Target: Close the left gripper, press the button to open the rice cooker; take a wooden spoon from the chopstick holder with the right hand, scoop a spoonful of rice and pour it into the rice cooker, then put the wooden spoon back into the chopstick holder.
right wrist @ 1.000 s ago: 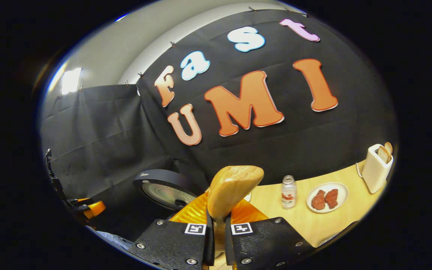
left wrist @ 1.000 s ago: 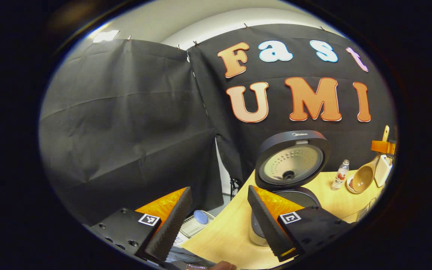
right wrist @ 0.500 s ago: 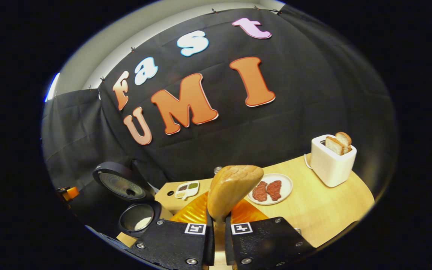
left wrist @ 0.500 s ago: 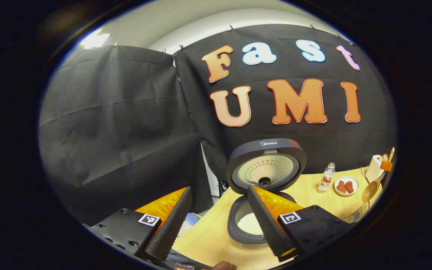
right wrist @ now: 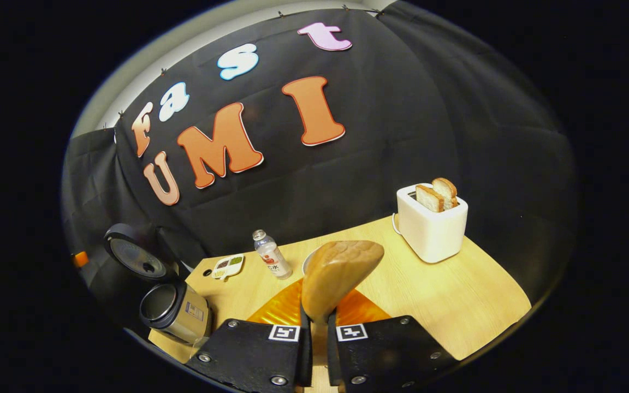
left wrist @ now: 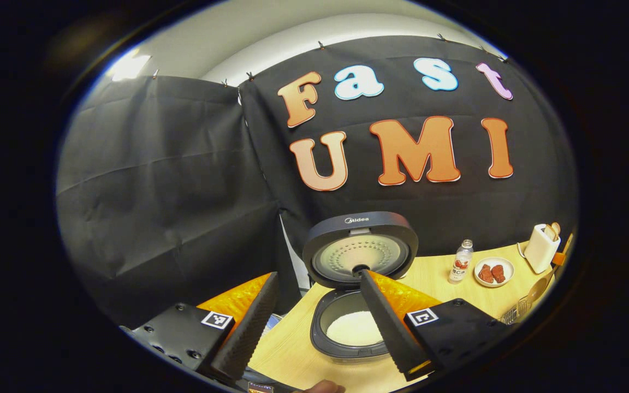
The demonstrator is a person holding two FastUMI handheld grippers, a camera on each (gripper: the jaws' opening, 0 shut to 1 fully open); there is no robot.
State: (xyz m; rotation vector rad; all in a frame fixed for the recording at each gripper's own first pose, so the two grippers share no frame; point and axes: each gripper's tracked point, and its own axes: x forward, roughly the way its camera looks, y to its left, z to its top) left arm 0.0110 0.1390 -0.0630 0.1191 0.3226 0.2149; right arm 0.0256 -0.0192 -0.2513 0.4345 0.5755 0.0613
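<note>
The right tongs (right wrist: 314, 322) pinched the wooden spoon (right wrist: 339, 275); the left tongs (left wrist: 319, 322) stood spread. With rice lying in the open rice cooker (left wrist: 355, 327), the spoon's return probably called for an upright carry.

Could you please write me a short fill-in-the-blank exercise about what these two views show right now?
1. The rice cooker has its lid standing ____.
2. The right gripper is shut on a wooden ____.
3. Two slices of bread stick out of the white ____.
4. The left gripper has its fingers ____.

Missing words: open; spoon; toaster; apart
</note>
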